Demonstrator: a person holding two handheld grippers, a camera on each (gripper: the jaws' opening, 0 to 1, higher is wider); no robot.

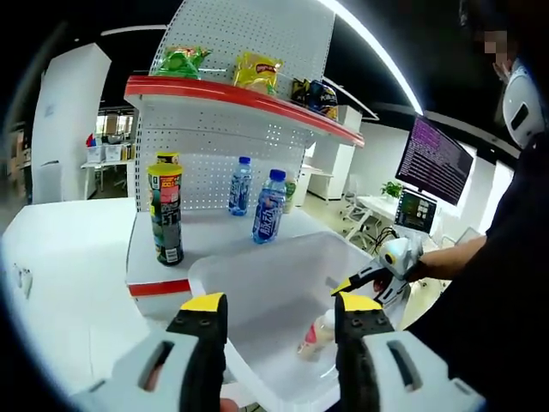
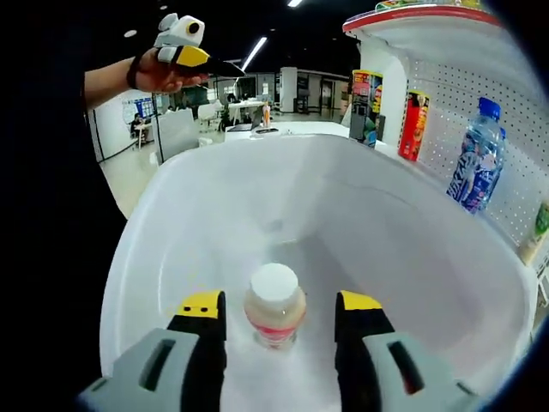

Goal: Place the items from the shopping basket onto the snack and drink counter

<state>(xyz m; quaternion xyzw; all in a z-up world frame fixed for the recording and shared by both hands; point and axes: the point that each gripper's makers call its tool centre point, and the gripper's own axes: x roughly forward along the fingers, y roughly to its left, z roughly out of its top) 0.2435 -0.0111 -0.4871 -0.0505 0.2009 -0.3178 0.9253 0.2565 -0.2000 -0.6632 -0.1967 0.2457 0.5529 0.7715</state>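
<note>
A white shopping basket [image 1: 257,283] stands in front of the counter shelf [image 1: 214,233]. Low in the basket stands a small pale bottle [image 2: 274,307] with a white cap and a red band; the left gripper view has this bottle [image 1: 316,338] near the basket's near corner. My right gripper [image 2: 280,302] is open, one jaw on each side of the bottle with gaps to it. My left gripper [image 1: 280,304] is open and holds nothing, just above the basket's near rim. The right gripper [image 1: 377,275] reaches over the basket from the right, held by a hand.
On the counter shelf stand a tall chip can [image 1: 165,213] and two blue drink bottles [image 1: 269,206] [image 1: 240,185]. The red upper shelf [image 1: 232,96] carries snack bags. A person [image 1: 506,257] stands at the right. Desks and monitors [image 1: 437,159] lie behind.
</note>
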